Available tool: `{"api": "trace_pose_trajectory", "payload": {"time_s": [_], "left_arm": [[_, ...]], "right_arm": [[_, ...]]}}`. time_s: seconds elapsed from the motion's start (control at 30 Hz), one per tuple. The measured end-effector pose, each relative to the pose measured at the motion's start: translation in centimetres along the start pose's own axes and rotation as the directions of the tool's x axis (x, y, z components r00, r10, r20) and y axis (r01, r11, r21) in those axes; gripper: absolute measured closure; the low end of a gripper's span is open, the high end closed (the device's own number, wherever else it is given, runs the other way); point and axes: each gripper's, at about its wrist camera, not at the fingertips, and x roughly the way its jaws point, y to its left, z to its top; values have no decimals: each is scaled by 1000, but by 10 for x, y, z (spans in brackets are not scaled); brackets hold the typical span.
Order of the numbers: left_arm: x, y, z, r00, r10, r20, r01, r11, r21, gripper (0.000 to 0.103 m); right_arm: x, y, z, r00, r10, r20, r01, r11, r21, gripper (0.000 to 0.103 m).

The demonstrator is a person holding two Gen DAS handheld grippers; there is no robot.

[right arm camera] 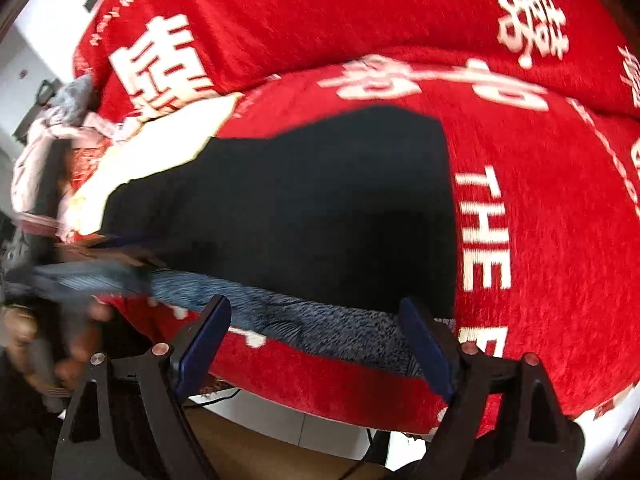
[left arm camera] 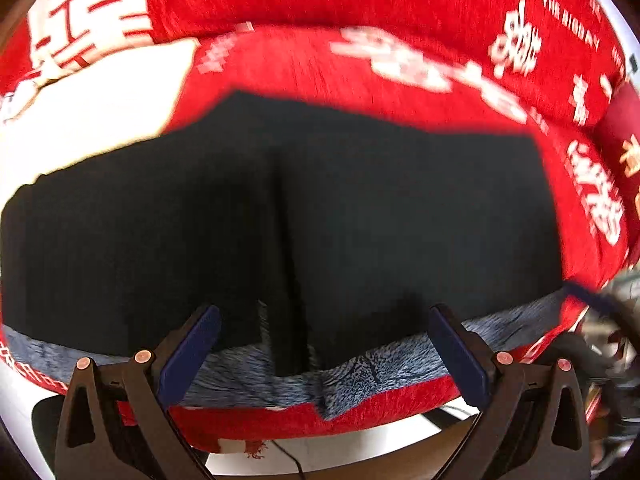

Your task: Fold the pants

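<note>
The black pants (left arm camera: 280, 208) lie flat on a red cover (left arm camera: 304, 60) with white lettering, a lengthwise crease running down their middle. A grey-blue fleecy lining (left arm camera: 248, 376) shows along their near edge. My left gripper (left arm camera: 324, 312) is open above that near edge, with nothing pressed between its blue pads. In the right wrist view the pants (right arm camera: 300, 208) spread to the left of the white letters. My right gripper (right arm camera: 316, 304) is open over the fleecy lining (right arm camera: 320, 324), holding nothing. A blurred blue shape (right arm camera: 88, 276) streaks across the left of that view.
A white patch of fabric (left arm camera: 92, 112) lies left of the pants. Crumpled pale clothes (right arm camera: 48, 136) sit at the far left. The red backrest (right arm camera: 320, 12) rises behind. Below the front edge are light floor and a thin cable (left arm camera: 288, 452). A blurred hand (right arm camera: 36, 344) is at lower left.
</note>
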Motion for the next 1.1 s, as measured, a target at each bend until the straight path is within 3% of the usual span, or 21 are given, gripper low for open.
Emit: {"api": "trace_pose_trajectory", "payload": {"time_s": [0.13,0.3,0.33,0.4,0.47,0.53,0.6,0.67,0.73,0.8,0.9,1.0,1.1], "left_arm": [[9,-2,-3,1000,12,2,-12,1000,12,0],[13,-1,1,1000,24,6,-24,1000,-14,0],[13,-1,1,1000,25,6,-25,1000,-16,0],[14,-1,2,1000,24,3,-24,999,-28,0],[15,-4,0,1000,28,-2,-28,999,-29,0],[14,-4,-1,1000,31,-2,-31,999,-20,0],[14,-3,0,1000,25,-5,-25,1000,-16,0],[16,-3,2,1000,22,-8,-22,1000,-14,0],[16,-3,1,1000,23,-2,-23,1000,-13,0],[15,-4,1,1000,26,-1,-26,1000,-15,0],[16,-3,0,1000,18,-5,-18,1000,-8,0],[16,-3,0,1000,21,-4,-21,1000,-8,0],[16,-3,1,1000,23,-5,-23,1000,-10,0]], "right_arm": [[-13,2,17,992,-116,53,122,984,-128,14],[17,-11,87,980,-189,59,197,957,-214,14],[31,-15,96,958,-280,65,287,927,-240,14],[70,-32,116,879,-477,-5,457,845,-280,11],[82,-48,132,895,-444,-49,425,881,-206,7],[78,-48,138,880,-474,-37,460,868,-188,7],[62,-43,135,869,-495,-12,486,856,-176,7],[38,-35,118,900,-435,11,432,888,-156,7],[21,-21,97,910,-414,28,411,891,-194,7],[20,-11,69,902,-432,9,419,868,-265,6],[38,-14,24,846,-529,-63,474,803,-361,6],[19,-27,16,865,-496,-71,468,850,-242,6],[5,-22,19,868,-497,-19,482,850,-214,6]]}}
